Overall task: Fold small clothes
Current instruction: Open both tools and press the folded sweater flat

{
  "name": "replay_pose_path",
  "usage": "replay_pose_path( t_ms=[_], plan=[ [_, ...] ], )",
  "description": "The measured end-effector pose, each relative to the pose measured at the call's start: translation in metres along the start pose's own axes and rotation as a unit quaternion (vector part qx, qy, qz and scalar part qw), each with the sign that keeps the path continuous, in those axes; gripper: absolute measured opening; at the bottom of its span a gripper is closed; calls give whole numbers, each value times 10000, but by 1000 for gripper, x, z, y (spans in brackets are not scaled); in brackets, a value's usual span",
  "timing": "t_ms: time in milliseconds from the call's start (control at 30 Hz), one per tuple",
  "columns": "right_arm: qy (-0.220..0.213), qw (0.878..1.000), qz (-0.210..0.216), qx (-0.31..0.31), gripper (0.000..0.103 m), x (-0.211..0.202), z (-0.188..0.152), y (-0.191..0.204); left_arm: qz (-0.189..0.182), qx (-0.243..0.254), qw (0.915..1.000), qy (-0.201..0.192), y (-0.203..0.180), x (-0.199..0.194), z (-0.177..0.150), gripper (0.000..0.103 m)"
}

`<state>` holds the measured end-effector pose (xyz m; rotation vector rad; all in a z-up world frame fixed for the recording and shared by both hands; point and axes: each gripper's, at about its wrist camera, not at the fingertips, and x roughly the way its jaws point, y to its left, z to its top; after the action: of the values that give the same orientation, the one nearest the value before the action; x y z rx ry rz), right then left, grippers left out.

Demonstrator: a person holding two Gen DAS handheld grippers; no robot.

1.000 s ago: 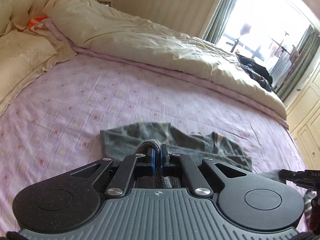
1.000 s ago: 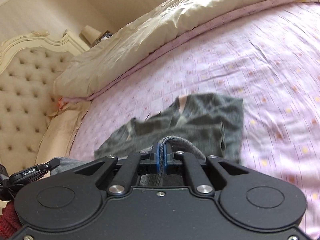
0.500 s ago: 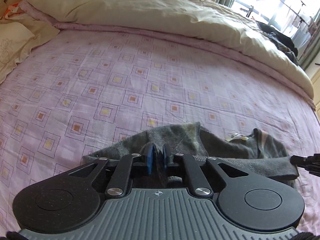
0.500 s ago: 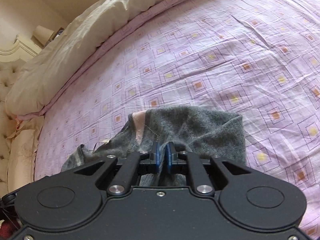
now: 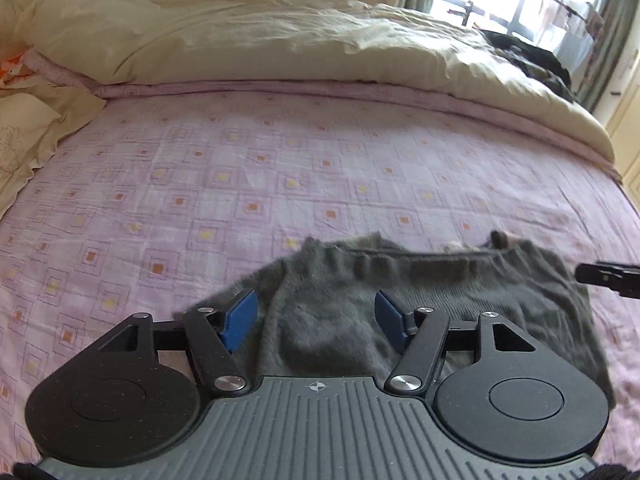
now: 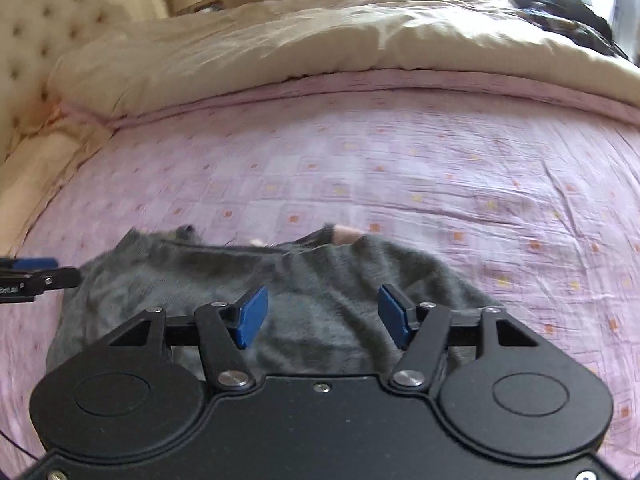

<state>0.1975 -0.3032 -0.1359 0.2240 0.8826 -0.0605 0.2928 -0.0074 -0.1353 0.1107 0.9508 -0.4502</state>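
A small grey knitted garment [image 5: 420, 280] lies spread on the pink patterned bed sheet [image 5: 240, 184], with a bit of pink lining showing at its far edge [image 6: 346, 236]. My left gripper [image 5: 314, 314] is open, its blue pads [image 5: 240, 316] apart over the garment's left part. My right gripper [image 6: 322, 316] is open too, blue pads [image 6: 252, 312] apart over the garment [image 6: 320, 280] at its right part. Each gripper's tip shows at the side of the other view [image 5: 608, 276] [image 6: 36, 276].
A cream duvet [image 5: 280, 40] is bunched along the far side of the bed. Pillows [image 5: 28, 132] and a tufted headboard [image 6: 36, 32] are at the left. Dark clothes [image 5: 532, 60] lie at the far right near a window.
Both grippers have opened and let go of the grey garment, which now lies on the sheet. Both have tilted up, so more of the duvet shows.
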Motion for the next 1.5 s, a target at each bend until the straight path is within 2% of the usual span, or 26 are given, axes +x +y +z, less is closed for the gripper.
replay_pose_path(
  t_ms=[167,233,300,367,433,500,533,633,767,867,933,1033,1100,1167,1233,1333,1433,1500],
  plan=[
    [430,9964,304,-668,68,27,-12,42,-186,466,9978,435,-30,20,-26,64],
    [587,9938,261,-904,68,40,-13,48,-177,554,9971,501,-30,29,-31,64],
    [741,9919,34,-1029,68,51,-13,43,20,631,9963,589,-25,40,-33,64],
    [889,9916,-331,-879,68,65,-10,25,259,607,9954,691,-11,51,-30,64],
    [930,9934,-441,-503,77,73,-6,2,290,512,9954,752,6,59,-26,67],
    [940,9944,-468,-151,77,75,-3,-15,346,578,9949,754,14,62,-22,76],
    [940,9945,-441,-92,77,74,-2,-18,359,611,9942,805,17,64,-21,80],
    [903,9950,-373,-197,77,68,-2,-15,286,510,9947,842,23,60,-20,80],
    [437,9983,-239,-296,80,35,-1,2,316,286,9980,462,19,29,-22,78],
    [225,9984,22,-516,93,15,-8,28,202,311,9989,292,6,5,-32,79],
    [283,9967,160,-744,99,12,-15,48,134,478,9980,397,-4,0,-43,80],
    [566,9919,117,-1133,99,21,-31,71,190,727,9944,749,-17,11,-60,80],
    [985,9848,-209,-1416,99,36,-46,77,438,829,9908,979,-14,19,-73,80],
    [1286,9805,-403,-1433,103,47,-58,72,669,902,9871,1139,-7,21,-83,90],
    [1225,9842,-337,-1236,102,44,-61,62,683,713,9874,1238,4,20,-87,97],
    [1123,9866,-400,-1113,102,29,-58,56,644,304,9885,1337,20,17,-90,97],
    [988,9908,-431,-820,102,10,-62,42,692,131,9893,1276,26,8,-93,96],
    [985,9912,-605,-646,102,1,-71,28,701,27,9901,1217,26,0,-96,96]
  ],
)
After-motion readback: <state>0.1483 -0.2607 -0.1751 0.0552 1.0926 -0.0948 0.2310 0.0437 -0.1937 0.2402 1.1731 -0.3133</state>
